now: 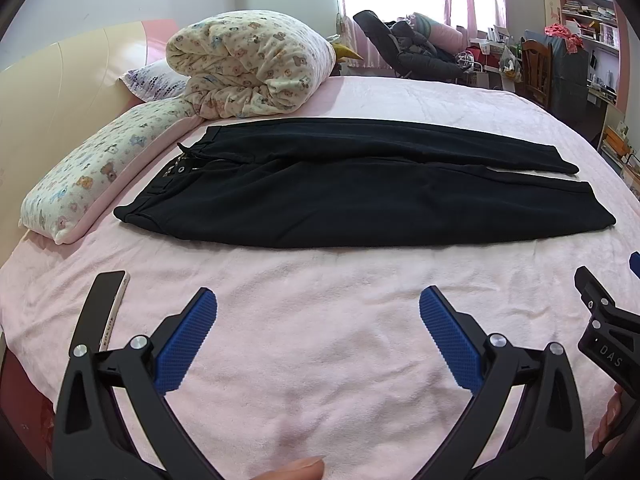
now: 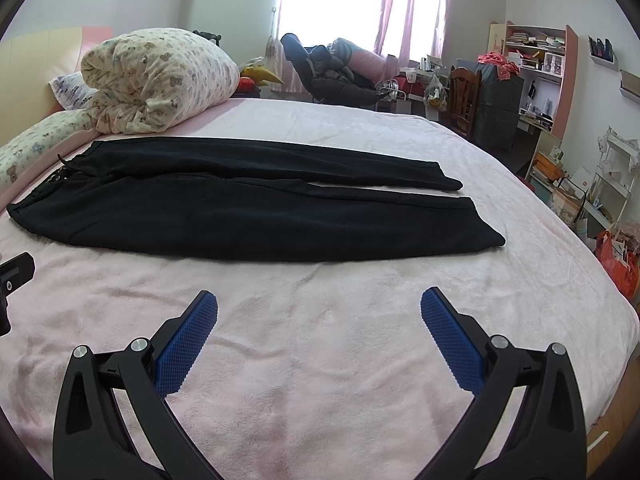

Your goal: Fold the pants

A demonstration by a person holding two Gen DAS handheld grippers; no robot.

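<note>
— Two grippers over the pink bed (image 2: 320, 360), both empty?
— Yes. The left gripper (image 1: 318, 312) and right gripper (image 2: 319, 312) each hang with blue pads spread wide, near the bed's front edge.
— The pants (image 1: 340, 196)?
— Black, flat across the bed's middle, legs side by side, waistband toward the headboard end; its drawstring detail is hard to read.
— Around them?
— A rolled quilt (image 1: 248, 64) and pillow (image 1: 100, 168) at the head; a phone (image 1: 106, 304) by the left edge, partly hidden.
</note>
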